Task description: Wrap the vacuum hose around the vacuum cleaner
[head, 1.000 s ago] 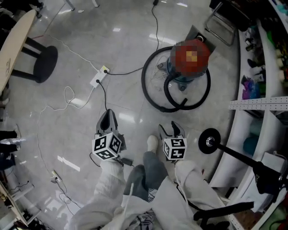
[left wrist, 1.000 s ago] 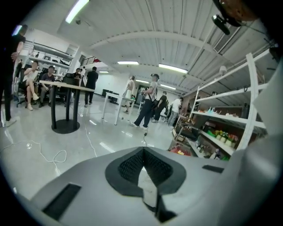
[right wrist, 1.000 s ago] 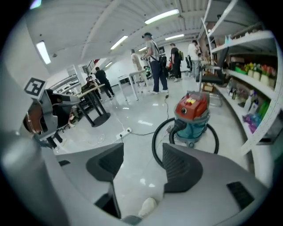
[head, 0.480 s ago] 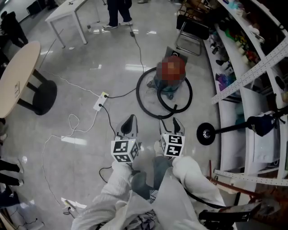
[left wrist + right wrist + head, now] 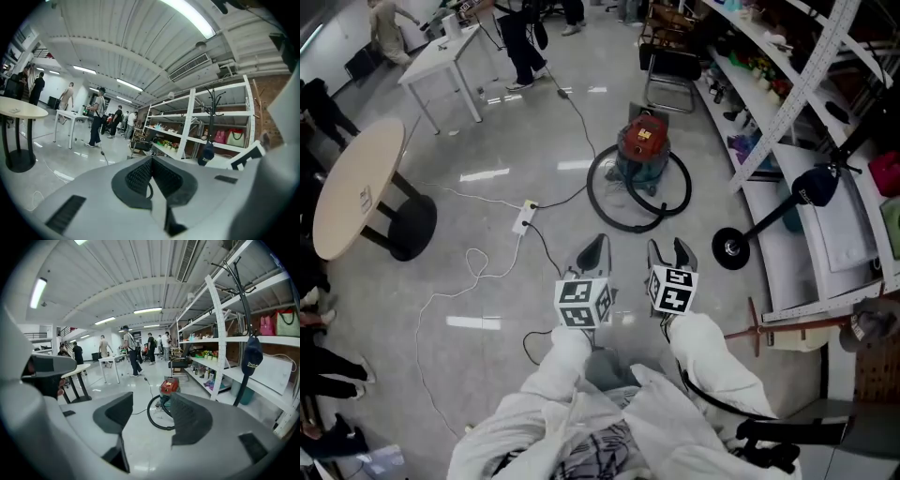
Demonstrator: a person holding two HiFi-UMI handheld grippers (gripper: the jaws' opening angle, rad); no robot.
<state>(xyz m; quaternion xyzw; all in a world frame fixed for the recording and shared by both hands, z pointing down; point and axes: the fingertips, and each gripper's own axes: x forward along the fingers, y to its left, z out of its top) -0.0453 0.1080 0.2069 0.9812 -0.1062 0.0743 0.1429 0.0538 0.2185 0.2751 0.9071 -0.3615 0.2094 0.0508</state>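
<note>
The vacuum cleaner (image 5: 642, 141), with a red top and a blue body, stands on the grey floor ahead of me. Its black hose (image 5: 590, 187) lies in loose loops round its base. Both grippers are held up in the air, well short of it. My left gripper (image 5: 596, 242) is shut with nothing in it, its pads meeting at the tip (image 5: 151, 160). My right gripper (image 5: 670, 251) is open and empty; its jaws have just been closing a little. In the right gripper view the vacuum cleaner (image 5: 168, 386) and hose (image 5: 148, 411) show between the jaws (image 5: 151, 401), far off.
A white power strip (image 5: 525, 217) with trailing cables lies on the floor left of the vacuum. A round table (image 5: 356, 187) stands at left and a white table (image 5: 441, 61) behind it. Shelving (image 5: 769, 94), a chair (image 5: 670, 70) and a black stand base (image 5: 731, 248) line the right. Several people stand at the back.
Both grippers have risen and moved forward side by side. The view has tilted up, so the vacuum sits higher in frame and more of the room shows.
</note>
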